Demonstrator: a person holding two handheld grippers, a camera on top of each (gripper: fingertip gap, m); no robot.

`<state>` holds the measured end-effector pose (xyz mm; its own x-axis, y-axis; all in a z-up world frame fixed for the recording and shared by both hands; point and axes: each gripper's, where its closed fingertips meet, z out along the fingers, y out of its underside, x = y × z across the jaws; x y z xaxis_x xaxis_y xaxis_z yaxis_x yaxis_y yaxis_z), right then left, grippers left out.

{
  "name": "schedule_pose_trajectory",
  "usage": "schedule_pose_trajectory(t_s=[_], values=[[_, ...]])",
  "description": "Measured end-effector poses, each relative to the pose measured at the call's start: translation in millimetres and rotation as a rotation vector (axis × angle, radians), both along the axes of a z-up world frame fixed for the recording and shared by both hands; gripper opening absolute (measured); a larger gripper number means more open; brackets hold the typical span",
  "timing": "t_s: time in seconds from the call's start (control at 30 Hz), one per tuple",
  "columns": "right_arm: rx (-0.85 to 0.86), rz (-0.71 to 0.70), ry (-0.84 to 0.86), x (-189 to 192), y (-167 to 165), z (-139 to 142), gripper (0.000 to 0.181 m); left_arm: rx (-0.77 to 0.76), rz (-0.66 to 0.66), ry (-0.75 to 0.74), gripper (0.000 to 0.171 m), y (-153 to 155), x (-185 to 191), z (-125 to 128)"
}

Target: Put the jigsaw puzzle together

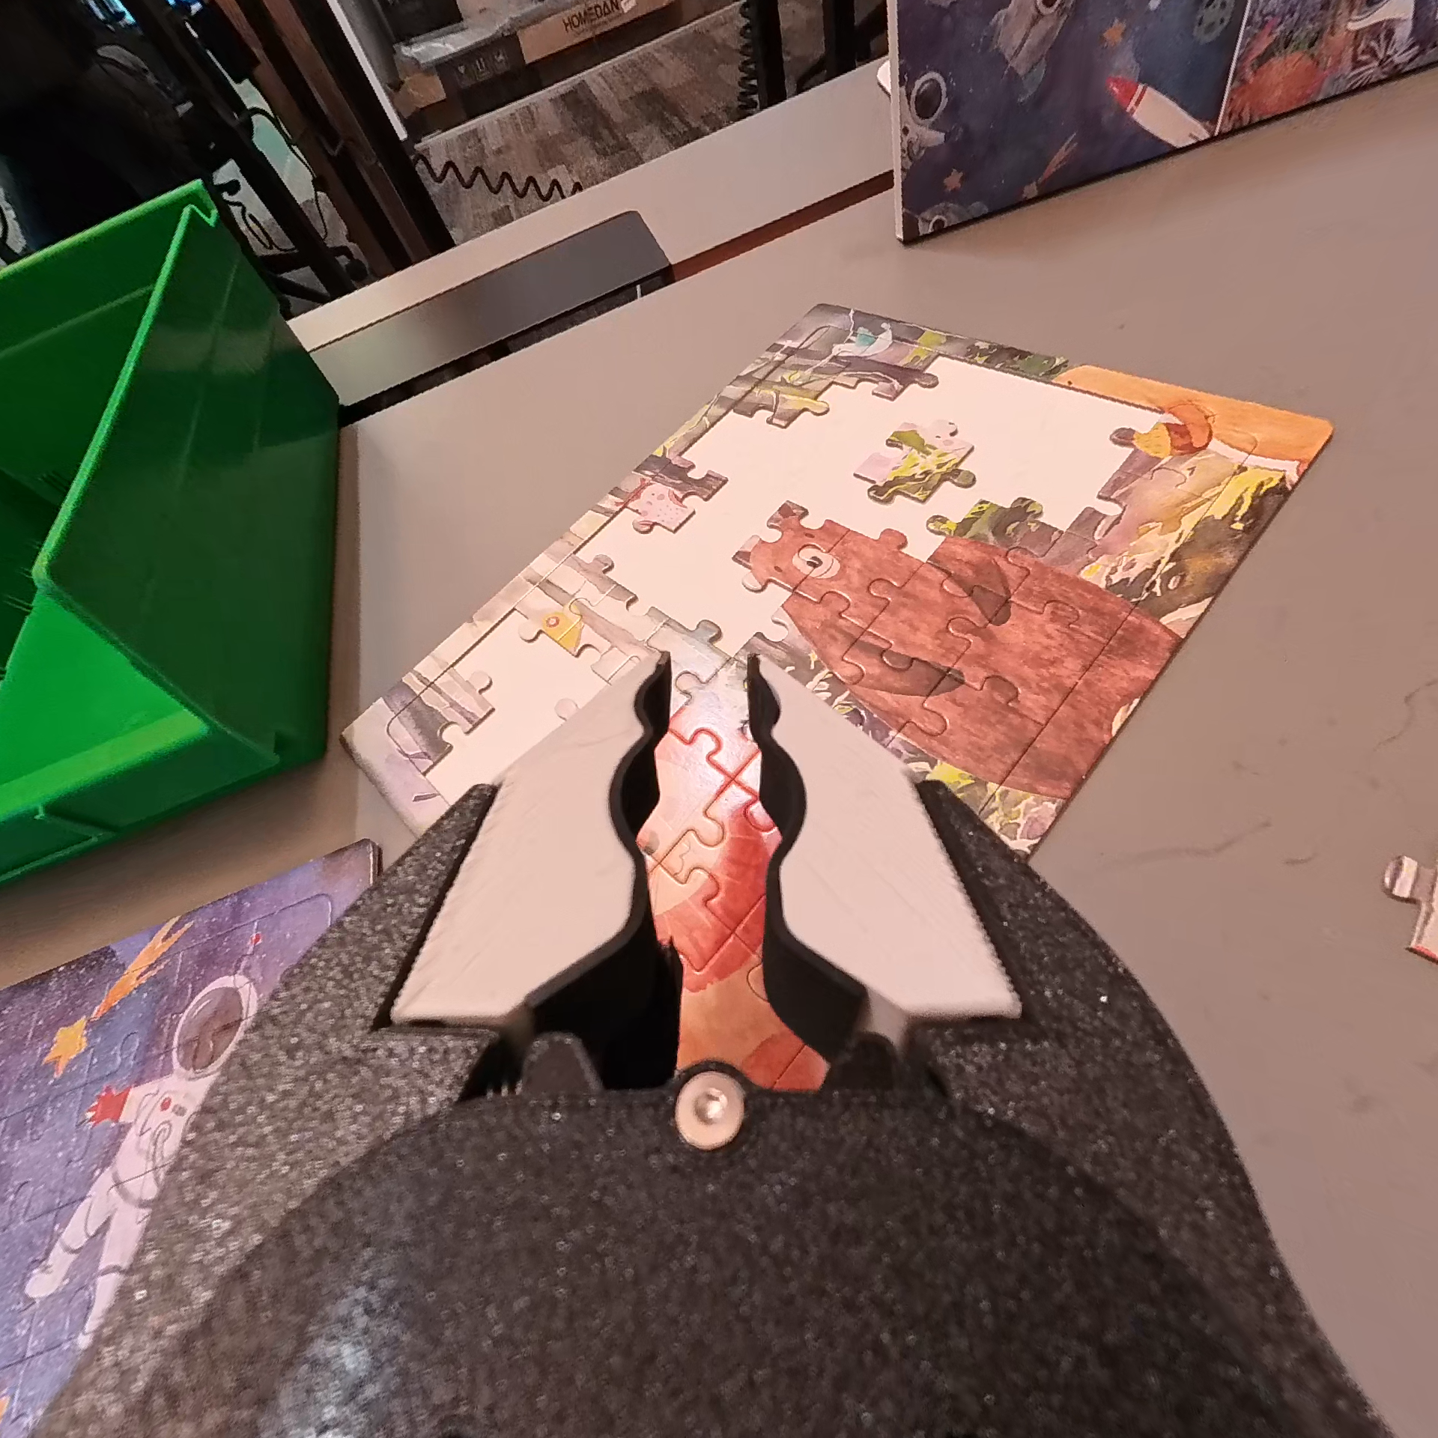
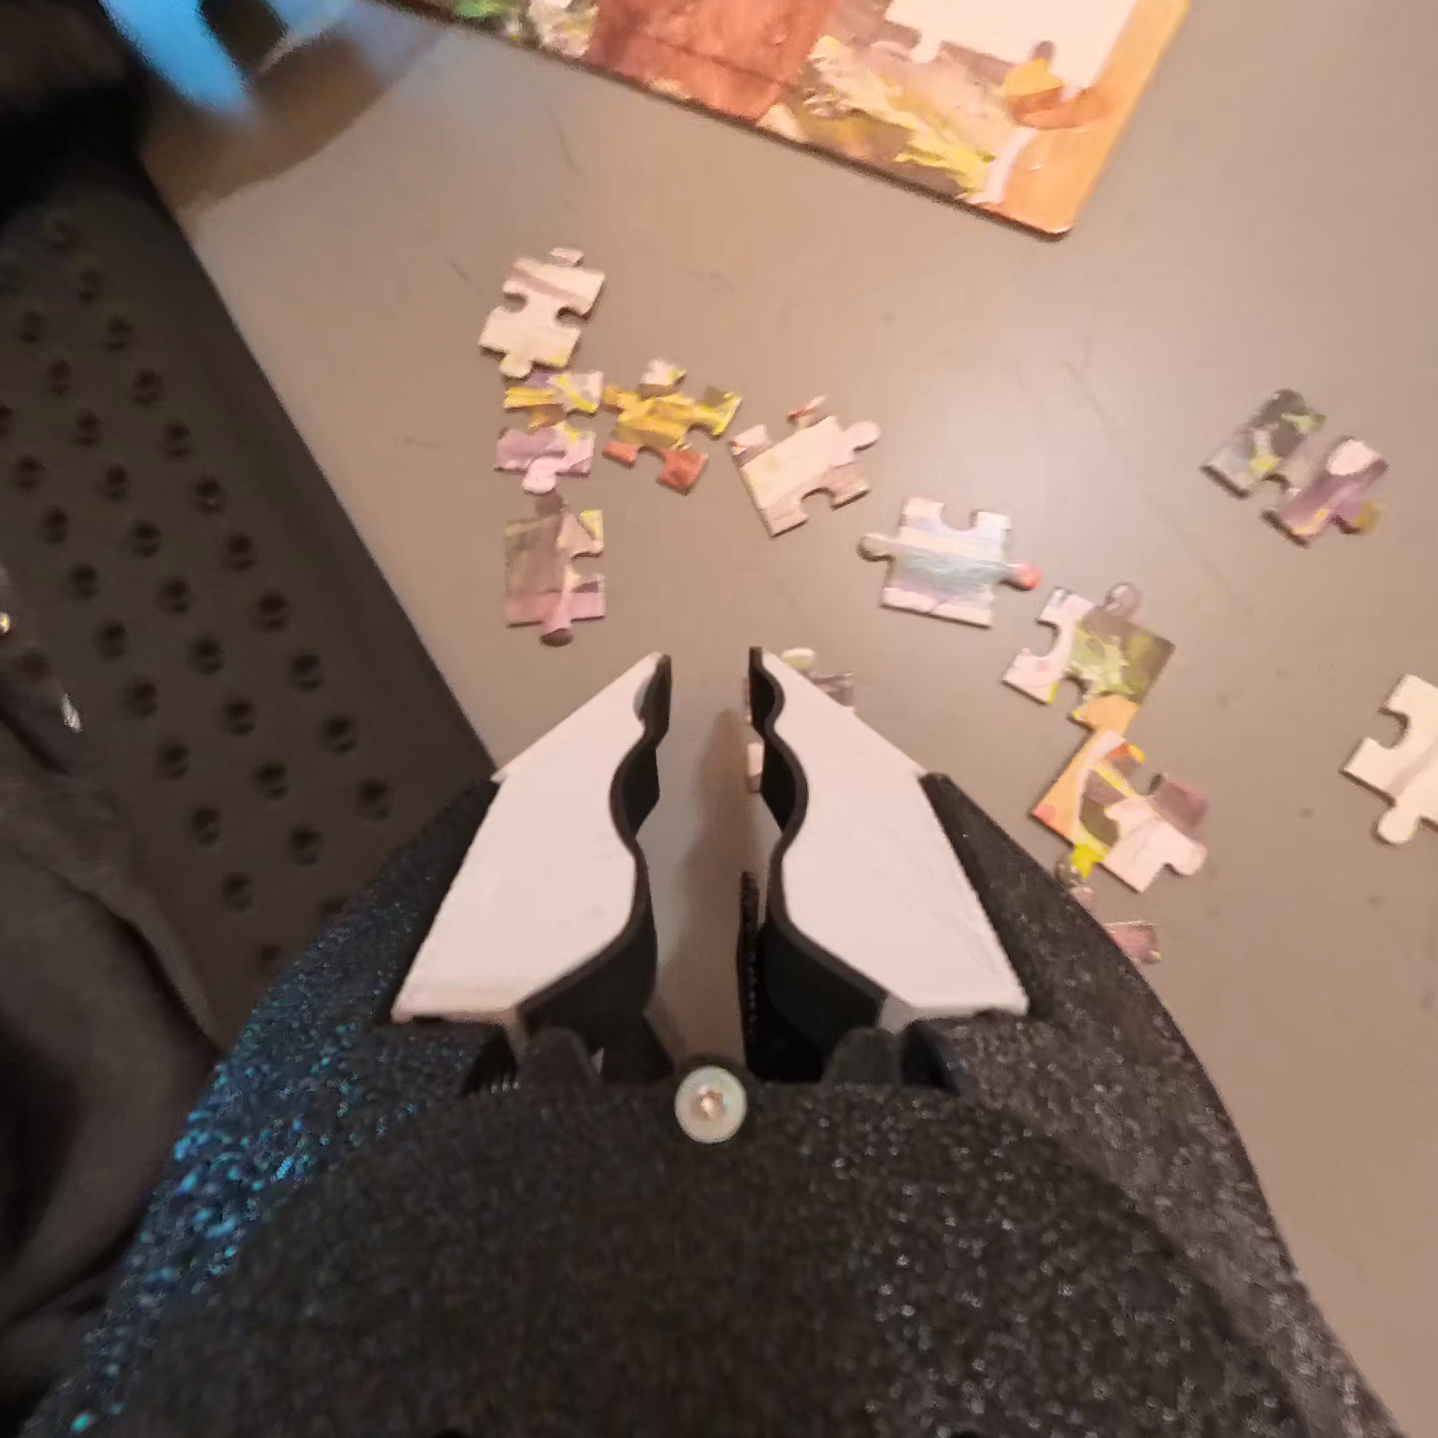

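Observation:
The jigsaw board (image 1: 1011, 436) lies flat on the grey table, its border and a brown bear (image 1: 973, 622) assembled, with white gaps in the middle. One loose green piece (image 1: 922, 463) rests on the white area. My left gripper (image 1: 710, 669) is open and empty, hovering over the board's near red part. My right gripper (image 2: 710, 669) is open and empty just above the table. Several loose pieces lie ahead of it, such as a pale blue one (image 2: 945, 564) and a yellow one (image 2: 669, 424). Another piece (image 2: 825, 681) is partly hidden under its right finger. The board's orange corner (image 2: 1089, 156) shows at the top.
A green bin (image 1: 156, 506) stands left of the board. A finished space puzzle (image 1: 156, 1050) lies at the near left, and a space-themed panel (image 1: 1050, 101) stands at the back right. A dark perforated surface (image 2: 156, 545) borders the table's left edge in the right wrist view. The left gripper's tips are roughly 30 cm from the right gripper's.

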<state>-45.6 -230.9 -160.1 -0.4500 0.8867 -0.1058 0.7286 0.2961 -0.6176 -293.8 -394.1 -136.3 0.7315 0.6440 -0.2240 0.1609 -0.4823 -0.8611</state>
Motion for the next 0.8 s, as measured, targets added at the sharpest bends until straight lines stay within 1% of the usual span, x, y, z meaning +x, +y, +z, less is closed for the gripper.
schedule_pose_trajectory(t_s=[0.07, 0.13, 0.17, 0.23, 0.27, 0.37, 0.47, 0.5, 0.53, 0.57, 0.6, 0.7, 0.77, 0.8], values=[[0.049, 0.062, -0.046, 15, 0, -5, 0.019, 0.004, 0.0, 0.0, 0.019, 0, 0, 1], [0.107, 0.022, -0.067, 23, 20, -5, 0.018, 0.006, 0.001, -0.003, 0.019, 0, 0, 1], [0.094, -0.011, -0.077, 25, 28, -3, 0.018, 0.008, 0.0, -0.003, 0.019, 0, 0, 1], [0.02, -0.048, -0.087, 30, 32, 4, 0.019, 0.007, -0.001, -0.004, 0.019, 0, 0, 1], [0.01, -0.053, -0.089, 33, 33, 5, 0.019, 0.004, -0.002, -0.002, 0.019, 0, 0, 0], [0.103, -0.069, -0.099, 48, 52, 4, 0.018, 0.0, -0.004, -0.002, 0.019, 0, 1, 0], [0.083, -0.118, -0.085, 56, 65, 15, 0.018, 0.0, -0.003, -0.003, 0.019, 0, 0, -1], [0.045, -0.13, -0.063, 53, 62, 20, 0.018, -0.003, -0.004, -0.002, 0.019, 0, 0, -1], [-0.013, -0.119, -0.047, 48, 52, 25, 0.022, -0.006, -0.005, -0.001, 0.019, 1, 1, -1], [-0.062, -0.087, -0.04, 42, 37, 26, 0.027, -0.01, -0.006, -0.001, 0.019, 1, 1, -2], [-0.075, -0.042, -0.037, 35, 20, 23, 0.03, -0.014, -0.007, 0.0, 0.019, 1, 1, -2], [0.034, 0.078, -0.013, 15, -19, 2, 0.031, -0.027, -0.006, 0.007, 0.019, 1, 1, -3], [0.04, 0.121, -0.025, 9, -38, -9, 0.026, -0.02, -0.001, 0.014, 0.019, 0, 0, -1], [0.037, 0.14, -0.048, 9, -44, -14, 0.025, -0.014, 0.001, 0.014, 0.019, 0, 0, -1]])
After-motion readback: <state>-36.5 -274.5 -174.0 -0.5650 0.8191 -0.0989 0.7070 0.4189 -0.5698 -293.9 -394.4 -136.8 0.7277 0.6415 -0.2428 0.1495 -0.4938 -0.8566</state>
